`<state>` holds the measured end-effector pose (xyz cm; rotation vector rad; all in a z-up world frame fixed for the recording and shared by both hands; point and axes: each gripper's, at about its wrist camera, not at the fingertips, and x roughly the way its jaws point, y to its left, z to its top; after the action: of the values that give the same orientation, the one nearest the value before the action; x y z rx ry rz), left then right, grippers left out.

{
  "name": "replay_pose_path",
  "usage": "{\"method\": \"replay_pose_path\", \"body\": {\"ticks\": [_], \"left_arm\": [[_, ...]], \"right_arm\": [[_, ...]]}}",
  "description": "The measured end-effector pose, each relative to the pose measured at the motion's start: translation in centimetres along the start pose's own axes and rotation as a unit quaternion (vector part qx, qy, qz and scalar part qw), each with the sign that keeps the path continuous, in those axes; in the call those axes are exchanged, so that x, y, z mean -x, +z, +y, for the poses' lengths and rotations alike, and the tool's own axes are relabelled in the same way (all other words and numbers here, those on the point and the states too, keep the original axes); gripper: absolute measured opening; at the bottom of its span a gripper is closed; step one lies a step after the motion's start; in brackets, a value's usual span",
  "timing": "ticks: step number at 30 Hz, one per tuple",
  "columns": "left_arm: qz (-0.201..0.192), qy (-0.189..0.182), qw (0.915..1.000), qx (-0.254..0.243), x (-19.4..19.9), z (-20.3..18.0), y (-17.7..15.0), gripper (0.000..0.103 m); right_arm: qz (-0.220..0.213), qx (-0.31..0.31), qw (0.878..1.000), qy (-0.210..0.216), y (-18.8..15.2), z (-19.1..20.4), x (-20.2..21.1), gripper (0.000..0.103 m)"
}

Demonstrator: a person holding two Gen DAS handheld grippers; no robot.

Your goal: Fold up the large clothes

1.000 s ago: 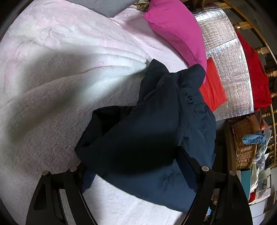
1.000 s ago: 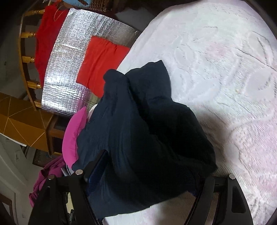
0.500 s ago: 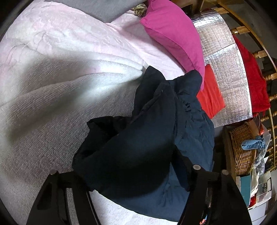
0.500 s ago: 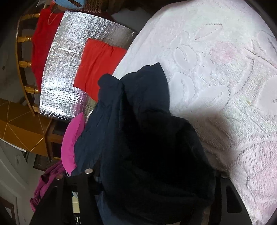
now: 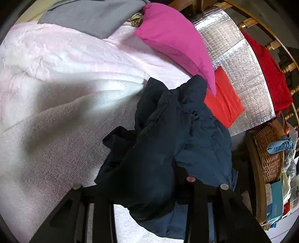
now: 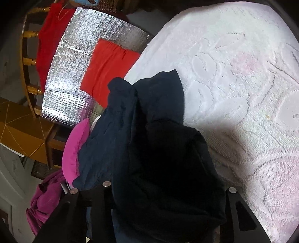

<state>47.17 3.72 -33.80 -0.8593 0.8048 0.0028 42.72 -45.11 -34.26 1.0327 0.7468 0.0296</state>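
A dark navy padded jacket (image 5: 196,134) lies crumpled near the edge of a bed with a white and pale pink cover (image 5: 56,112). My left gripper (image 5: 147,187) is closing, and a thick bunch of the jacket fills the gap between its black fingers and spills over them. In the right wrist view the same jacket (image 6: 149,104) rises in a dark heap. My right gripper (image 6: 168,188) is closing too, its fingers pressed against both sides of that heap. The fingertips of both grippers are hidden under the fabric.
A magenta pillow (image 5: 173,39) and a grey cloth (image 5: 89,16) lie at the bed's far side. Beside the bed, a folded red cloth (image 5: 224,104) rests on a silver foil mat (image 5: 243,61). A red garment (image 5: 269,69) hangs on a wooden rail, near a wicker basket (image 5: 269,155).
Both grippers' fingers have drawn together around the jacket. The cloth, flatter a second ago, is now gathered into a taller bunch between each pair.
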Motion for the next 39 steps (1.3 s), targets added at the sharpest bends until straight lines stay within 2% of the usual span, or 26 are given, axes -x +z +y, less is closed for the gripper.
{"method": "replay_pose_path", "body": {"ticks": [8, 17, 28, 39], "left_arm": [[-0.002, -0.007, 0.9999, -0.015, 1.8, -0.3, -0.5, 0.025], [0.013, 0.003, 0.9997, -0.021, 4.8, 0.9, -1.8, 0.024], [0.018, 0.016, 0.9981, -0.057, 9.3, 2.8, -4.5, 0.024], [0.007, 0.019, 0.999, -0.04, 12.2, 5.2, -6.1, 0.024]], "right_arm": [[-0.011, 0.021, 1.0, -0.009, -0.7, 0.6, 0.7, 0.04], [-0.016, 0.023, 1.0, -0.01, -2.5, -0.1, 3.0, 0.04], [-0.007, 0.038, 0.999, -0.012, -5.8, -1.3, 6.1, 0.04], [0.005, 0.042, 0.999, -0.009, -8.1, -2.3, 8.2, 0.04]]}}
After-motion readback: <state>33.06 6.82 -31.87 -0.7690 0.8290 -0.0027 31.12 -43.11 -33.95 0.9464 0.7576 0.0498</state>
